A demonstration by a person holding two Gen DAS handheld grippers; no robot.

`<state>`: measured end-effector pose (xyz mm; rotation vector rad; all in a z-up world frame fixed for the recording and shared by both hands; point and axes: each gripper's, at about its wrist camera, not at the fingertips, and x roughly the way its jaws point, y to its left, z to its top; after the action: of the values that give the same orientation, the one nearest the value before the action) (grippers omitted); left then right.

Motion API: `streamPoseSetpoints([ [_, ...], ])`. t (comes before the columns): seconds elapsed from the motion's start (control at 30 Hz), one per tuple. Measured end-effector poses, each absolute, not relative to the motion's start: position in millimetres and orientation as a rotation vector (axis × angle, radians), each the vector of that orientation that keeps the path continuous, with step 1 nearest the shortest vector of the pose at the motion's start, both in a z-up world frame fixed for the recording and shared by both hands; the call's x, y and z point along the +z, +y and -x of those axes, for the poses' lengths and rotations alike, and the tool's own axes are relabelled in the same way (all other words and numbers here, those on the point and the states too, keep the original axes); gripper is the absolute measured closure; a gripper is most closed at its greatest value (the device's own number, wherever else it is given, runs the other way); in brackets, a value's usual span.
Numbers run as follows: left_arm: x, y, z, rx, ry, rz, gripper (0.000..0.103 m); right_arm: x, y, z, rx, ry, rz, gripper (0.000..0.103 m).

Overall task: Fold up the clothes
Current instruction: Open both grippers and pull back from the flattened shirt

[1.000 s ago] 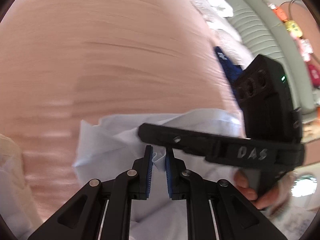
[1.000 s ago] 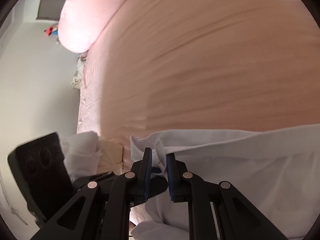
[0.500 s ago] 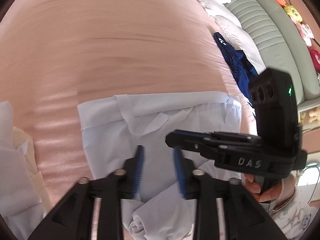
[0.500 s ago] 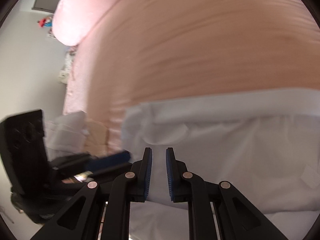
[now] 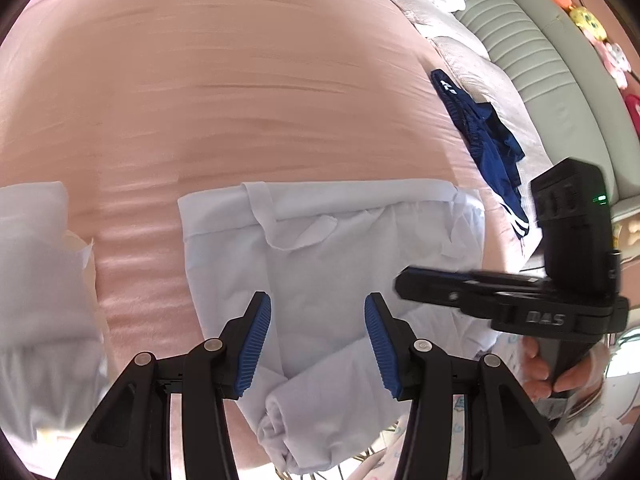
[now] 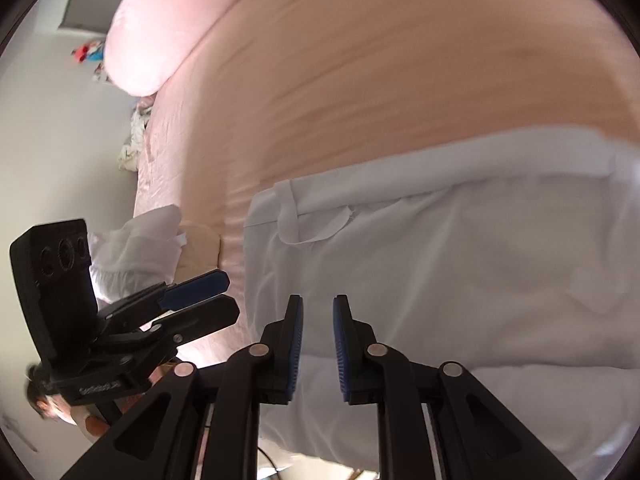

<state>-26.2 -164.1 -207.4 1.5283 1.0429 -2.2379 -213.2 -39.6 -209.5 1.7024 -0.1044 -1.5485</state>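
The white garment (image 5: 340,264) lies folded at the bed's (image 5: 240,80) near edge, its lower end cut off. Left gripper (image 5: 318,344) and right gripper (image 6: 317,350) hover above; both jaws are opening, empty.

Wide bed under a smooth pink sheet (image 5: 240,92), daylit. Grey-green ribbed padded headboard (image 5: 532,52) along one side, colourful soft toys (image 5: 584,20) above it. Plump pink pillow (image 6: 156,40) against a plain white wall (image 6: 60,120).
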Motion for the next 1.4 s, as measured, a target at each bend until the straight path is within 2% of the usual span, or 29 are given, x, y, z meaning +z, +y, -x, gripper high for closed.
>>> streamPoseSetpoints([
  [0.07,-203,-157,25,-2.254,1.031,-1.524,0.057,-194,-34,208,-1.584,-0.037,-1.656,0.052],
  [0.1,-200,-153,24,-2.262,1.024,-1.516,0.057,-187,-31,205,-1.603,-0.01,-1.639,0.05],
  [0.43,-180,-103,5,-2.212,0.852,-1.48,0.057,-156,15,170,-1.669,0.035,-1.554,0.045],
  [0.73,-184,-64,-10,-2.132,0.82,-1.498,0.057,-156,74,142,-1.679,-0.094,-1.518,0.045],
  [1.13,-202,-28,-35,-2.068,0.887,-1.5,0.057,-176,122,115,-1.735,-0.22,-1.558,0.045],
  [1.4,-221,-10,-60,-2.043,0.776,-1.478,0.057,-192,143,103,-1.733,-0.353,-1.552,0.045],
])
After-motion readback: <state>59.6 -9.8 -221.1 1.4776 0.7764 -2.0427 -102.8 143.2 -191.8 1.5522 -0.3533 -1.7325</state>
